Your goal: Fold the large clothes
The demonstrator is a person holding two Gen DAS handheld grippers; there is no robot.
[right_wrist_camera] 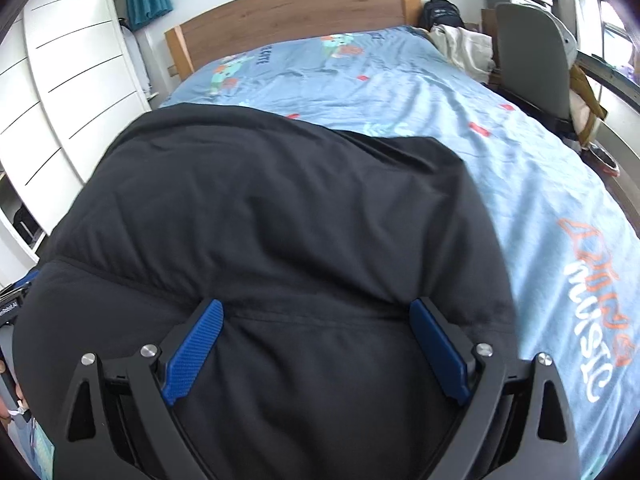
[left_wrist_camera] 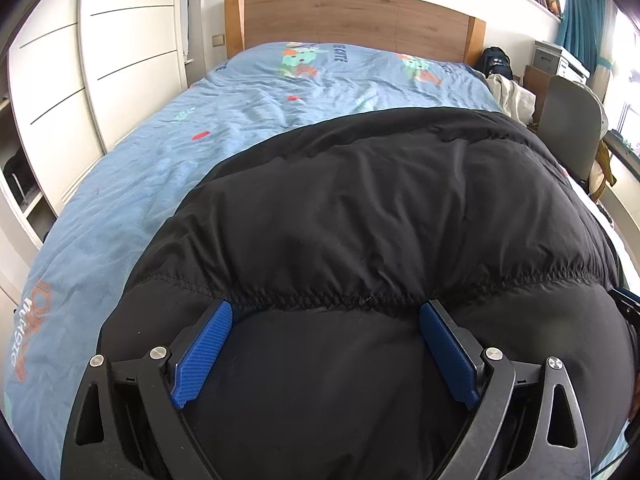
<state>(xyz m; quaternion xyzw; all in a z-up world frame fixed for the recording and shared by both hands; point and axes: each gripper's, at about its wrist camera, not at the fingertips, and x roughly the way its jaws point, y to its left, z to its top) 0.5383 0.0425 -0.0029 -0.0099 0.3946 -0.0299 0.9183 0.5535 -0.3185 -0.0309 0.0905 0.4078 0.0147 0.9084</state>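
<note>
A large black puffy quilted jacket [left_wrist_camera: 380,208] lies on the blue bedspread [left_wrist_camera: 160,168] near the foot of the bed. It also shows in the right wrist view [right_wrist_camera: 280,208]. My left gripper [left_wrist_camera: 326,308] is open, its blue pads wide apart over the jacket's near end, above a stitched seam. My right gripper [right_wrist_camera: 316,306] is open too, its pads spread over the jacket's near end. Neither gripper holds any fabric. The jacket's near edge is hidden under the grippers.
The bedspread [right_wrist_camera: 500,140] runs to a wooden headboard [left_wrist_camera: 352,16]. White wardrobe doors [left_wrist_camera: 112,52] stand on the left. A grey chair [left_wrist_camera: 572,124], a dark bag [left_wrist_camera: 496,62] and pale cloth [right_wrist_camera: 464,46] are at the right of the bed.
</note>
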